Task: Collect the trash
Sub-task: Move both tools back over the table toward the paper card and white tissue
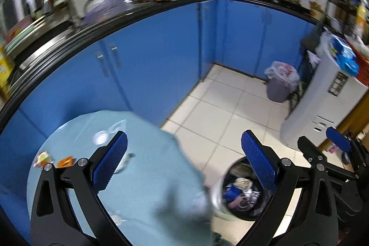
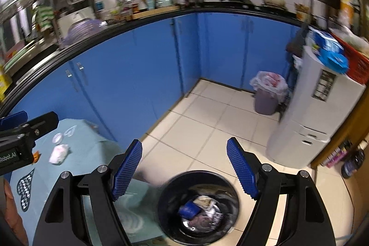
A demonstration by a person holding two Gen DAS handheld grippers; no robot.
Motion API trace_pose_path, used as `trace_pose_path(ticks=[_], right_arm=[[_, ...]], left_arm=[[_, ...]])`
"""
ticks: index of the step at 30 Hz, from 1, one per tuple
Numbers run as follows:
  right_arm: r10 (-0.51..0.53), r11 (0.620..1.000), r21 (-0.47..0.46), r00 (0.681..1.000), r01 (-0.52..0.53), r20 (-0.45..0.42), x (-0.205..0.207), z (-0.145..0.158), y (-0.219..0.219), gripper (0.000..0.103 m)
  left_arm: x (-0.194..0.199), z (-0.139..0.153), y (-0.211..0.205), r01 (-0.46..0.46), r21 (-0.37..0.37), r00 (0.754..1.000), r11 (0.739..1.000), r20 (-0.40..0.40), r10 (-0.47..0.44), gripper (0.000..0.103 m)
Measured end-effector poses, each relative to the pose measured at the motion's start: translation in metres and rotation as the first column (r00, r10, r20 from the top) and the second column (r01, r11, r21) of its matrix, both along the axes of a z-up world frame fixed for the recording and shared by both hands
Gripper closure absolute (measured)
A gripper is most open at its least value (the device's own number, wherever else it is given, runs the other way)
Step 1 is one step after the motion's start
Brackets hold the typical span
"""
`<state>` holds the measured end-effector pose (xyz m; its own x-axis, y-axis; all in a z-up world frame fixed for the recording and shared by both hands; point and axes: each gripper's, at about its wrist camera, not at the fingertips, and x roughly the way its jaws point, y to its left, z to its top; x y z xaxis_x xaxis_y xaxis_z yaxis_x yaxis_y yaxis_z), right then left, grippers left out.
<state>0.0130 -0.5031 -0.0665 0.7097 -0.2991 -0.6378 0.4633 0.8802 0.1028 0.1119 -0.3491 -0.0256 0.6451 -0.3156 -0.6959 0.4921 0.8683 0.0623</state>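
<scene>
Remaining trash lies on the table (image 2: 76, 179), ahead and to the left of the right hand-held gripper (image 2: 184, 170): a crumpled white wad (image 2: 59, 153), a smaller white scrap (image 2: 57, 137) just beyond it, and an orange wrapper (image 1: 65, 161) near the left hand-held gripper (image 1: 184, 161). A round, yellowish item (image 1: 42, 157) sits just left of that wrapper; too blurred to identify.

Handling judgement — the wad looks like soft tissue or film: light, compressible, not fragile. A pinch across its middle should hold it. The orange wrapper appears thin and flat, likely slippery; taking it by a raised edge seems safer.

The black bin (image 2: 198, 206) stands on the floor directly below and between the right hand-held gripper's fingers, already holding a blue item and foil-like waste.

Both hand-held grippers stand wide apart with nothing between the pads — the left is spread widest, with the table edge and the bin below it.

A second lined bin (image 2: 268, 93) stands far ahead, beside a white appliance (image 2: 306, 121).
</scene>
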Motion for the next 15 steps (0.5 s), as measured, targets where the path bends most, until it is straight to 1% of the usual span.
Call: trace_pose_path(ticks=[4,8,10,13,15], right_arm=[[0.086,0.996,-0.004,0.996,-0.086,-0.021,0.034,-0.005,0.041,0.029],[0.159,0.987,0.003,0.986,-0.159,-0.042,0.066,-0.012,0.077,0.029],[0.190,0.982,0.012,0.980,-0.190,-0.058,0.083,-0.020,0.096,0.029],[0.227,0.974,0.040,0.971,-0.224,-0.079,0.104,-0.031,0.119,0.029],[0.245,0.969,0.053,0.965,-0.241,-0.092,0.117,-0.037,0.133,0.029]], left_arm=[[0.018,-0.004,0.048,-0.087,-0.003,0.996,0.996,0.004,0.087,0.005],[0.036,-0.010,0.100,-0.183,0.014,0.983,0.983,0.027,0.182,0.005],[0.045,-0.016,0.127,-0.233,0.027,0.972,0.972,0.036,0.232,0.005],[0.061,-0.028,0.168,-0.303,0.038,0.953,0.952,0.024,0.302,0.004],[0.075,-0.037,0.198,-0.355,0.049,0.935,0.934,0.017,0.355,0.004]])
